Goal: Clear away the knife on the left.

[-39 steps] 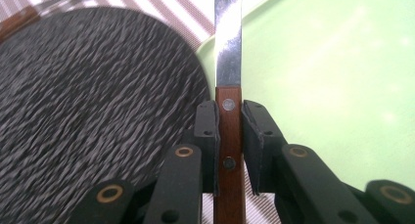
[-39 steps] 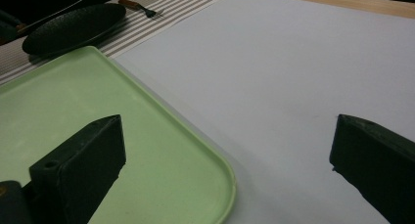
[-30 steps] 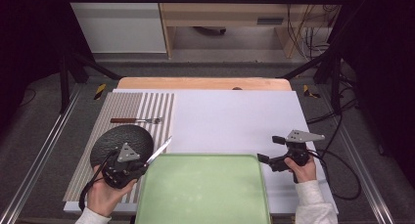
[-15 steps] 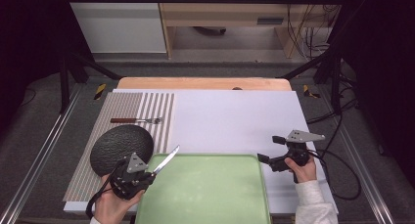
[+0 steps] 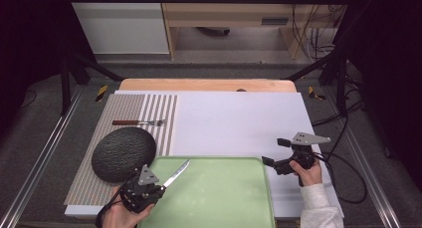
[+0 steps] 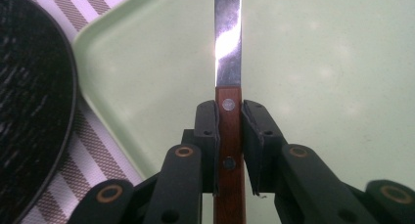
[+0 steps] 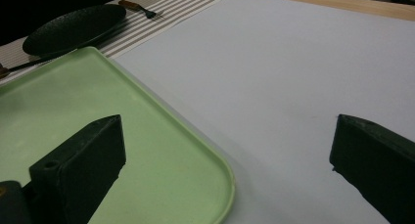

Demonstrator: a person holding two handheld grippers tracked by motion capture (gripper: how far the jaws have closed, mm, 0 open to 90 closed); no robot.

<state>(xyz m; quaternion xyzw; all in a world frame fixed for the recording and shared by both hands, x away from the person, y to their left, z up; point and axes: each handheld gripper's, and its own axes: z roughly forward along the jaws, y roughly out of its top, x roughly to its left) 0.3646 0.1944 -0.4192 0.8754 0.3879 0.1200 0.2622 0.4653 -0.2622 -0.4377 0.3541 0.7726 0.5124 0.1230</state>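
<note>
One wooden-handled steel knife [image 6: 229,87] is pinched tight in the left gripper [image 5: 149,184], over one green plastic tray [image 5: 219,208]. The right gripper [image 5: 278,156] is wide apart, holding nothing. The knife tip is cut off in the left gripper view.

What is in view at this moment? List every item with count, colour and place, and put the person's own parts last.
knife: 1, steel blade, brown wooden handle, held over the tray's left part
tray: 1, pale green, near middle of the table
plate: 1, black, on the striped mat, left of the tray
fork: 1, brown handle, on the mat beyond the plate
striped mat: 1, beige and white, left side
white sheet: 1, over the table's middle and right
left gripper: 1, black, fingers shut on the knife handle
right gripper: 1, black, fingers open, right of the tray
hand: 1, white sleeve, holding the right gripper
</note>
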